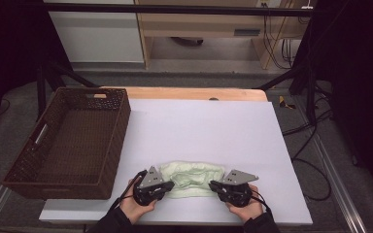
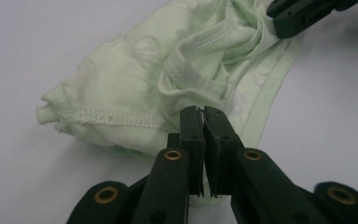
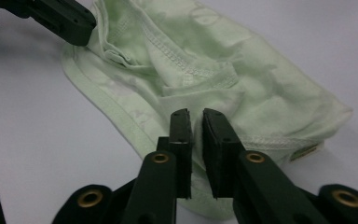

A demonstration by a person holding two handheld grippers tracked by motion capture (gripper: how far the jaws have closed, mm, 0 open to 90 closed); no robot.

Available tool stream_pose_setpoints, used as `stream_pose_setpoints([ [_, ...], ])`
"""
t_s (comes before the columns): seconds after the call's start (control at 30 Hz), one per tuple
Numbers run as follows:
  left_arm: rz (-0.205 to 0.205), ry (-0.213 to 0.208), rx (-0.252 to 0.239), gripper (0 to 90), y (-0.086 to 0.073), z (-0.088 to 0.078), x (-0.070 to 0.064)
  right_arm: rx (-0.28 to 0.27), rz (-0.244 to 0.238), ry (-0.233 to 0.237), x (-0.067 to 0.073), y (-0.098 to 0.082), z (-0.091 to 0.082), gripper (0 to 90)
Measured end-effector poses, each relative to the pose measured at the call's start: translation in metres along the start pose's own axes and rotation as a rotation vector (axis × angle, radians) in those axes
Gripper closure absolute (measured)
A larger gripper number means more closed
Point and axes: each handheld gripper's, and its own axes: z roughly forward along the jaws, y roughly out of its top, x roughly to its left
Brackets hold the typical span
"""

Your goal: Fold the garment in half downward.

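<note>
A dark brown woven basket [image 1: 68, 141] sits at the left edge of the table, its near end close to the near-left corner, with a slot handle in its left wall. A white sheet [image 1: 209, 126] covers most of the table's top, and a strip of bare wood [image 1: 194, 93] shows along the far edge. Beyond the far edge stand a pale wooden cabinet [image 1: 199, 24] and a white panel [image 1: 94, 29], and black cables [image 1: 311, 145] trail over the grey floor past the right edge.
</note>
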Motion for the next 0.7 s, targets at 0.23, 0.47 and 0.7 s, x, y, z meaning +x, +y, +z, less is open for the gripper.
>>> stream_pose_setpoints([
  [0.23,-0.063,0.017,-0.098,80.7,0.016,-0.016,0.009,-0.086,0.052,-0.018,-0.007,0.011,-0.011,70.0],
  [0.47,-0.117,0.049,-0.093,89.3,0.031,-0.004,0.021,-0.097,0.094,-0.048,-0.024,0.029,-0.003,89.2],
  [0.7,-0.122,0.000,-0.036,89.4,0.031,0.020,0.021,-0.042,0.117,-0.054,-0.035,0.035,0.020,90.0],
])
